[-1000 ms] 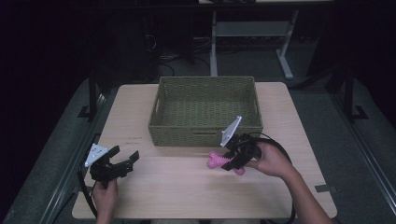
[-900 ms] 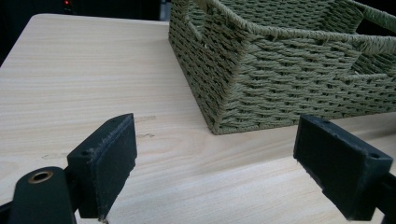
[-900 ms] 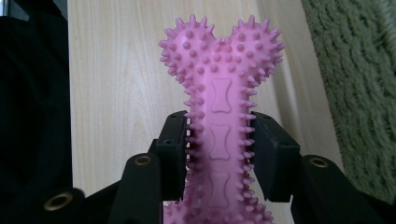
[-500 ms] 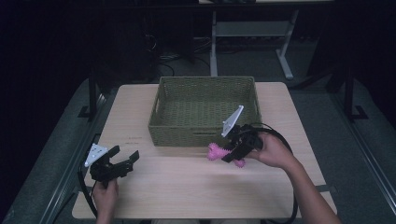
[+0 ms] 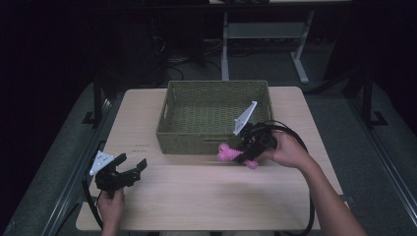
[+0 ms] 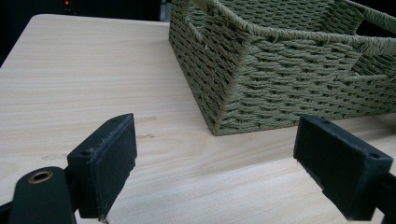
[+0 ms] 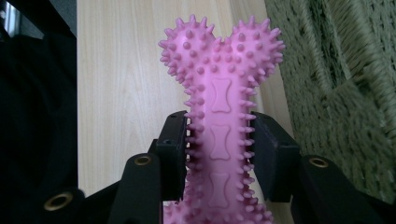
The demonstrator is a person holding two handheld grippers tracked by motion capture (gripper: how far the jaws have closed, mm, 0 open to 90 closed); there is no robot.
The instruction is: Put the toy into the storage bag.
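My right gripper (image 7: 218, 154) has its jaws clamped on the shaft of the pink spiky bone toy (image 7: 219, 112), just off the counter (image 5: 206, 196) at the basket's (image 5: 196, 140) five o'clock corner. The nubs could let the toy twist loose, or its head could catch the rim going over. My left gripper (image 6: 224, 163) rests with jaws wide and empty at the basket's seven o'clock.

Pink spiky bone toy (image 7: 219, 107), olive woven basket (image 5: 216, 120)
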